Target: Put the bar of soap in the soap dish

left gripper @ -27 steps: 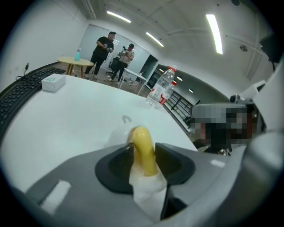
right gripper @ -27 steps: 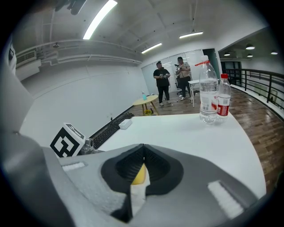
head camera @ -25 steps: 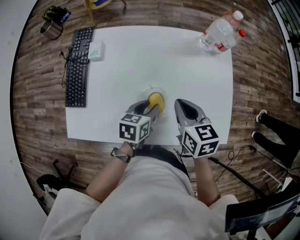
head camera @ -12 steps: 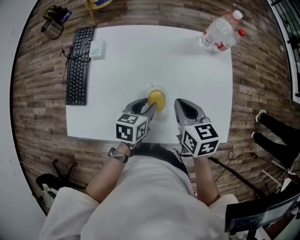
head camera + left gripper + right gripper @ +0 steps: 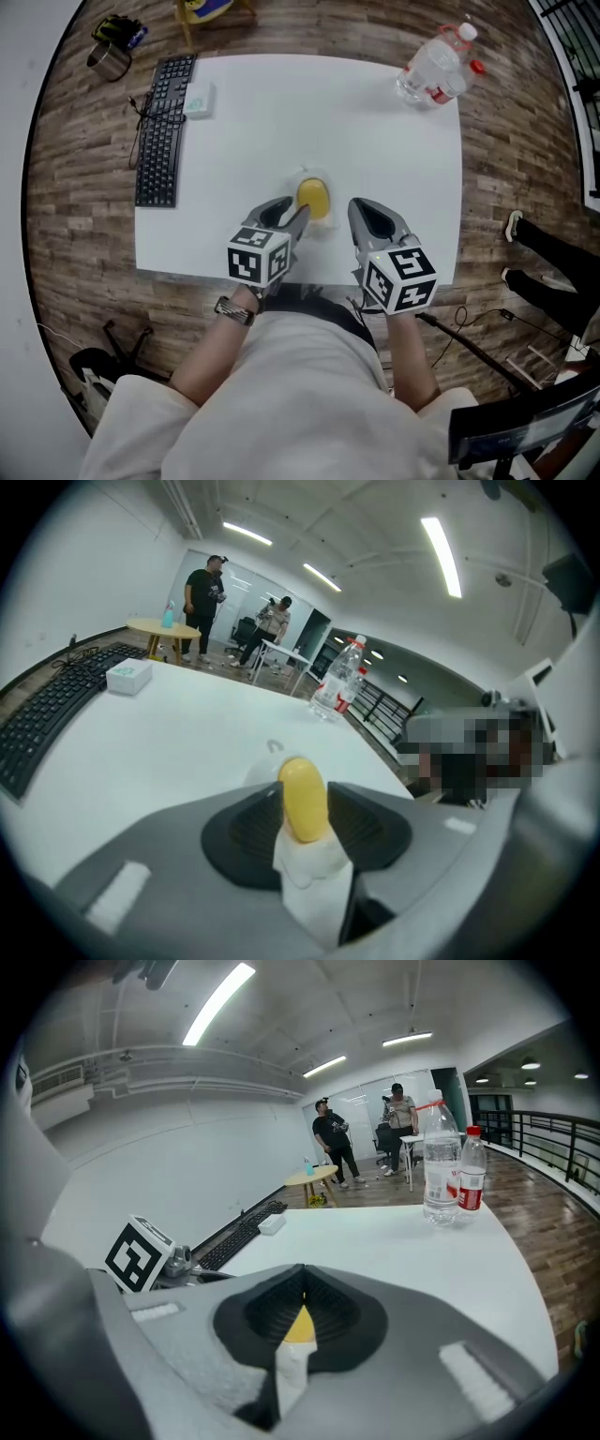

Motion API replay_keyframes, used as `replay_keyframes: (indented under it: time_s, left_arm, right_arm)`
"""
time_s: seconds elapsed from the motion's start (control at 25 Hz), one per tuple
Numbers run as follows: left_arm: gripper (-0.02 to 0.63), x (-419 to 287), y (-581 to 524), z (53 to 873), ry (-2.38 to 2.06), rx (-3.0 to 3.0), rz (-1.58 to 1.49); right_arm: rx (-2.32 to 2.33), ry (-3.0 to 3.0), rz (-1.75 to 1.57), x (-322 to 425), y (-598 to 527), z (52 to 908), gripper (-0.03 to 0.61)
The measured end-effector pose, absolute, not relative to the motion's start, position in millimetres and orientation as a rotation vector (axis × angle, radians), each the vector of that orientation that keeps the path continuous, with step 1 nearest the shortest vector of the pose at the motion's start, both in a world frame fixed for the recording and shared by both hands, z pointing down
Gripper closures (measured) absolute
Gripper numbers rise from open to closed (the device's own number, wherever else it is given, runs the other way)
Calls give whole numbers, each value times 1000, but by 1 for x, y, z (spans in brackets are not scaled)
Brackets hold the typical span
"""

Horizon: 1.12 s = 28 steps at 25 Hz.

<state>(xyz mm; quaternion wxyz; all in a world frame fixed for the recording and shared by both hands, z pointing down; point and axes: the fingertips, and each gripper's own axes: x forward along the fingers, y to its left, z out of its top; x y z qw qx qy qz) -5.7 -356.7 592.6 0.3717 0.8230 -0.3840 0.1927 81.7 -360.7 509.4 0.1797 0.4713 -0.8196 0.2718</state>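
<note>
The yellow bar of soap [image 5: 313,198] is pinched between the black pads of my left gripper [image 5: 298,212], which is shut on it. In the left gripper view the soap [image 5: 303,797] stands narrow and upright at the jaw tips. The white soap dish [image 5: 262,768] lies just beyond and below it. From the head view the dish's rim [image 5: 304,177] barely shows against the white table [image 5: 281,103]. My right gripper [image 5: 364,208] hovers beside, to the right of the soap, with its pads pressed together and holding nothing [image 5: 300,1299].
A black keyboard [image 5: 161,141] and a small white box [image 5: 199,98] lie at the table's far left. Two water bottles [image 5: 433,66] stand at the far right corner. The table's near edge [image 5: 309,281] is under my grippers. A person's legs [image 5: 553,258] are at the right.
The left gripper's marker cube has drifted slightly left and toward me. The soap stays over the dish. The right gripper has not moved.
</note>
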Motion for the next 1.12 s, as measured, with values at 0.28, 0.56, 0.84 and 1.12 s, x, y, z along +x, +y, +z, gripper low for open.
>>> replay_keyframes:
  time_s: [0.28,0.56,0.84,1.12]
  left_arm:
    - [457,-8,-345,586,-995,2127,474]
    - [483,-4,-336,575,-999,2152,446]
    - [500,-1,-328,567,-1003,2182,454]
    - [508,5,-321,548,-1027,2226,420]
  right_arm:
    - [1328,-2335,754,80,-351,504,577]
    - [1322,-2347,741,83,-340,501,577]
    - [1331,-2360,719,86,-332,495,577]
    - [1350,-2391,677,90,-321,481,577]
